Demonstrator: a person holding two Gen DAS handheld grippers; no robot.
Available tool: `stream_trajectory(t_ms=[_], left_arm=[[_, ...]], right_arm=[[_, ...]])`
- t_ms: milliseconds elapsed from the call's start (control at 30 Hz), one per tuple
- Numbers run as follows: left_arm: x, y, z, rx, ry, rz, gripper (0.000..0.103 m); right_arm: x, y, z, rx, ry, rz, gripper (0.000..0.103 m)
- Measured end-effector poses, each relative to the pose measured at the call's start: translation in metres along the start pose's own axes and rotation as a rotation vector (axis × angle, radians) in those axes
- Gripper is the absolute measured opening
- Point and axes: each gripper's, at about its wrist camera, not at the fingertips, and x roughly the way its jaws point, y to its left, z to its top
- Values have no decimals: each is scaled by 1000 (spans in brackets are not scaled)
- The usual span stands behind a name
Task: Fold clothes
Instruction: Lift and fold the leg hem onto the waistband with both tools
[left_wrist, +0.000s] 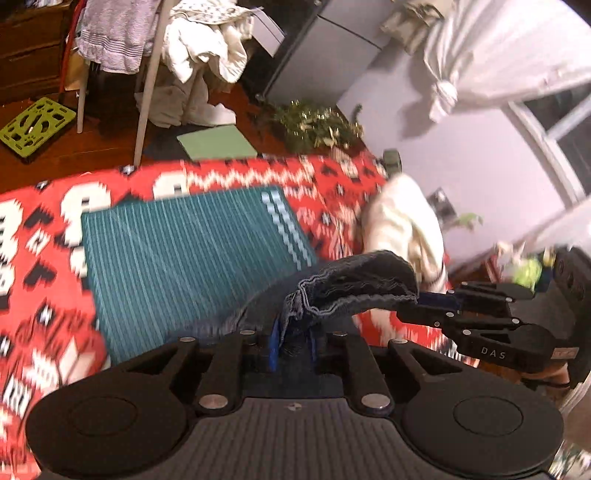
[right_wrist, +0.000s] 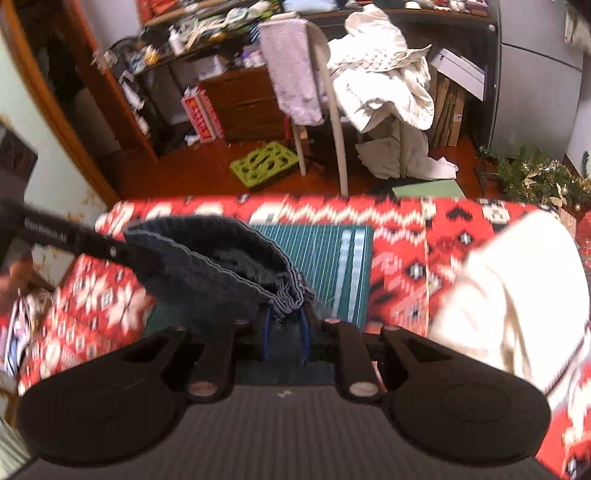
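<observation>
Two grippers in view, one dark grey garment (left_wrist: 360, 282) between them. Left gripper (left_wrist: 291, 339) clenched on one end of its frilled, ribbed hem; right gripper (right_wrist: 284, 332) clenched on the other end. The garment hung slack and bunched, held above a teal striped towel (left_wrist: 192, 266), folded flat, one only. One red patterned blanket (left_wrist: 48, 229) beneath. One cream garment (right_wrist: 517, 295) lay to the right.
</observation>
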Motion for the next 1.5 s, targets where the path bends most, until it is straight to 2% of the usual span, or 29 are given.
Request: stream_trajectory(t_ms=[167,400,533,633,767,900,967,1033,1133,1167,1200,1233,1300,1400,1500], left_arm=[[0,-4,-53,14,56,65,18],[13,7,-121,18,160,187,18],[9,22,-125,-67,147,174,19],[7,26,-114,-127,99,146,31],[20,33,-95,-197,51,101,36],[41,38,-88,-197,37,127,37],[53,43,-89,-187,53,148,37],[59,50,-91,-214,61,127,37],[62,62,-95,-284,62,85,37],[62,65,-98,-306,59,72,35],[61,66,-100,-315,54,63,31],[61,65,-102,-312,50,50,15],[60,54,-101,-265,44,65,10],[60,46,-102,-219,42,101,9],[58,50,-101,-256,49,108,9]], right_arm=[[-18,25,-58,-21,56,-5,23],[-6,39,-117,2,141,-36,29],[-9,36,-132,52,167,-23,33],[-19,26,-136,133,169,-8,39],[-21,7,-130,256,146,-22,41],[-3,-16,-123,413,134,-9,46],[13,-28,-124,504,147,5,46],[26,-39,-129,600,144,32,46],[39,-48,-136,691,149,46,44],[43,-50,-138,711,152,49,36],[44,-50,-140,723,151,57,27],[44,-48,-140,716,150,57,24],[42,-41,-138,680,151,41,15],[35,-27,-133,625,158,10,12],[37,-25,-135,621,168,-10,14]])
